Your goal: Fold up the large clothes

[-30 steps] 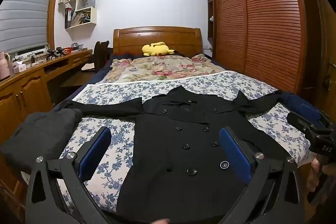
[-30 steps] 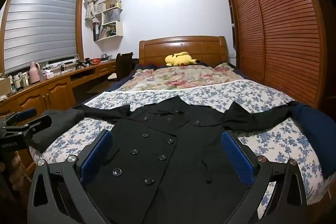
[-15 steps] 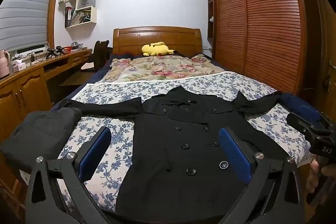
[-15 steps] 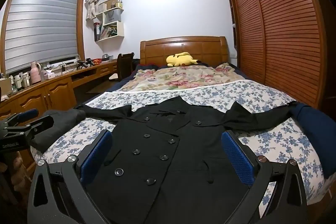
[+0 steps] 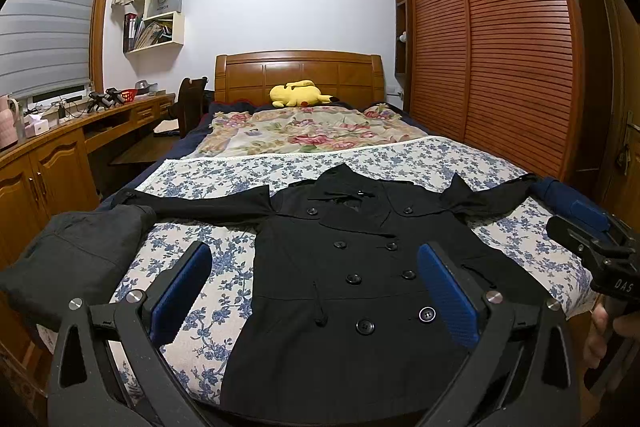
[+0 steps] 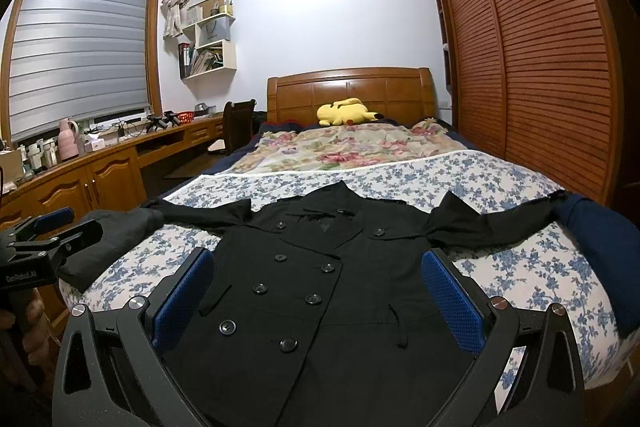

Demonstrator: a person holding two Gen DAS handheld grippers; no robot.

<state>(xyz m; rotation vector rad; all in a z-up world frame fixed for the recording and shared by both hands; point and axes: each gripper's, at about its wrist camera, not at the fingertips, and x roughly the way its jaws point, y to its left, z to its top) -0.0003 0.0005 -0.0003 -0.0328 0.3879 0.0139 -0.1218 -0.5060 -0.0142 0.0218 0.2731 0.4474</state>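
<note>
Black and double-breasted, the coat [image 5: 352, 267] lies face up and spread flat on the blue-flowered bedspread [image 5: 400, 159] at the foot of the bed [image 5: 296, 71], collar toward the headboard, both sleeves stretched out sideways to the bed's edges. The left tongs [image 5: 320, 291] hover over its lower half with their blue pads [image 5: 182, 291] wide apart, gripping nothing; the right tongs [image 6: 320, 299] hang likewise above the hem, also spread wide and empty. A dark grey garment [image 5: 76, 255] sits bunched at the left edge of the bed, touching the end of one sleeve, and a navy blue cloth [image 6: 604, 251] drapes over the right edge by the other sleeve. A yellow plush toy [image 5: 298, 94] rests near the headboard on a rose-patterned quilt [image 5: 304, 131].
</note>
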